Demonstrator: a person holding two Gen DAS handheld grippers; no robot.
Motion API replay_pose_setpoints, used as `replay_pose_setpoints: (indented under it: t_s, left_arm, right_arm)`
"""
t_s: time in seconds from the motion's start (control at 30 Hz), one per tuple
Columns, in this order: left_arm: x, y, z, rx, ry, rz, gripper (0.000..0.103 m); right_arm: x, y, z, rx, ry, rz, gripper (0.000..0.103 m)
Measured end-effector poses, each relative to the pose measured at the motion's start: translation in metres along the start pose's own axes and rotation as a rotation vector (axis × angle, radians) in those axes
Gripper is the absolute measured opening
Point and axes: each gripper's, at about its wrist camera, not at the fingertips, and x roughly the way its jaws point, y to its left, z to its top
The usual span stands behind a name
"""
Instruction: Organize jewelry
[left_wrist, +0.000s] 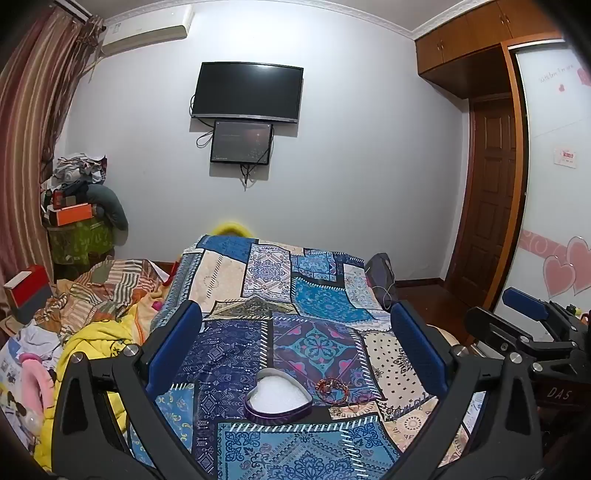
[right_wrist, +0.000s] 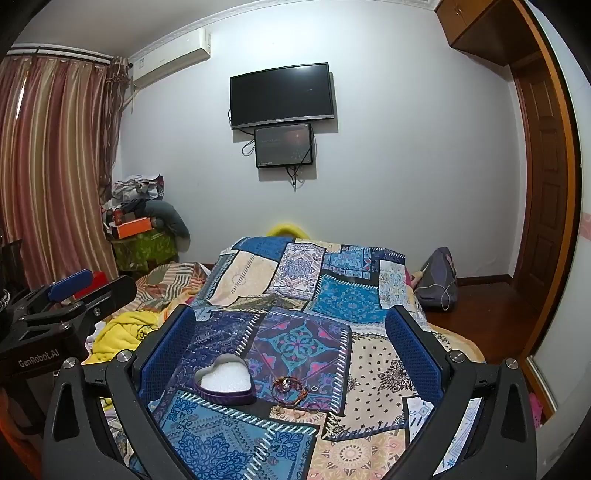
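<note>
A purple heart-shaped box (left_wrist: 279, 400) with a white foam lining lies open on the patchwork cloth (left_wrist: 314, 295); it also shows in the right wrist view (right_wrist: 225, 380). A beaded bracelet (left_wrist: 331, 389) and small rings lie just right of it, also in the right wrist view (right_wrist: 290, 389). My left gripper (left_wrist: 295, 332) is open and empty, held above the box. My right gripper (right_wrist: 291, 336) is open and empty, above the jewelry.
The cloth (right_wrist: 332, 288) covers a bed. Yellow clothes (left_wrist: 96, 343) and bedding lie to the left. A dark bag (right_wrist: 437, 280) sits on the wooden floor at right. A TV (left_wrist: 247, 92) hangs on the far wall.
</note>
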Motion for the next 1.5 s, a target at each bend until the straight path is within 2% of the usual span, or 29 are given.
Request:
replay_pose_setpoints:
  t_s: [1.03,1.23,1.5]
  left_arm:
    - [0.004,0.001,0.001,0.008,0.014,0.014,0.103]
    - [0.021,0.002,-0.004,0.011,0.061,0.026,0.103]
    - [0.061,-0.002,-0.029,0.046,0.196,0.064,0.103]
  right_arm:
    - [0.004,0.000,-0.006,0.002,0.011,-0.004,0.102]
    - [0.014,-0.007,-0.011,0.019,0.057,-0.016,0.102]
    - [0.032,-0.024,-0.021,0.050,0.129,-0.044,0.102]
